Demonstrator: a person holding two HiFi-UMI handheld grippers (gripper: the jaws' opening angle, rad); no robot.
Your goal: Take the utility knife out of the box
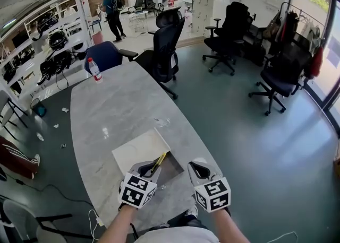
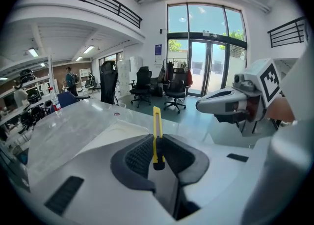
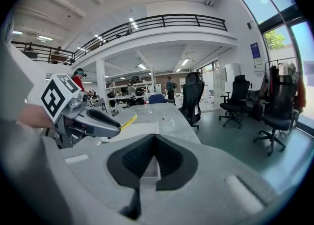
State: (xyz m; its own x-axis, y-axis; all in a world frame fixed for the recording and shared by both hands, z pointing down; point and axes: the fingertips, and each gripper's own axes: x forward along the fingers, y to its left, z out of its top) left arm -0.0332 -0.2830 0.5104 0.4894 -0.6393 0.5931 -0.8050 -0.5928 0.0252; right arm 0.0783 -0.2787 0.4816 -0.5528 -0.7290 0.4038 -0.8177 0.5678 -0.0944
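Note:
The yellow utility knife (image 2: 157, 135) with a black end stands upright between the pads of my left gripper (image 2: 158, 151), which is shut on it. In the head view the knife (image 1: 158, 163) is lifted over the open box (image 1: 175, 170), whose dark inside shows beside its white lid (image 1: 139, 149). My left gripper (image 1: 151, 169) is above the box's near left part. To its right, just off the box's near right corner, my right gripper (image 1: 197, 169) has its pads together with nothing in them. The right gripper view shows those shut jaws (image 3: 154, 143), with the knife (image 3: 128, 122) to their left.
The box lies near the front end of a long grey marble table (image 1: 114, 109). A water bottle (image 1: 94, 70) stands at its far end, with a small clear wrapper (image 1: 162, 122) mid-table. Black office chairs (image 1: 166, 45) stand around the far edge. People stand far off.

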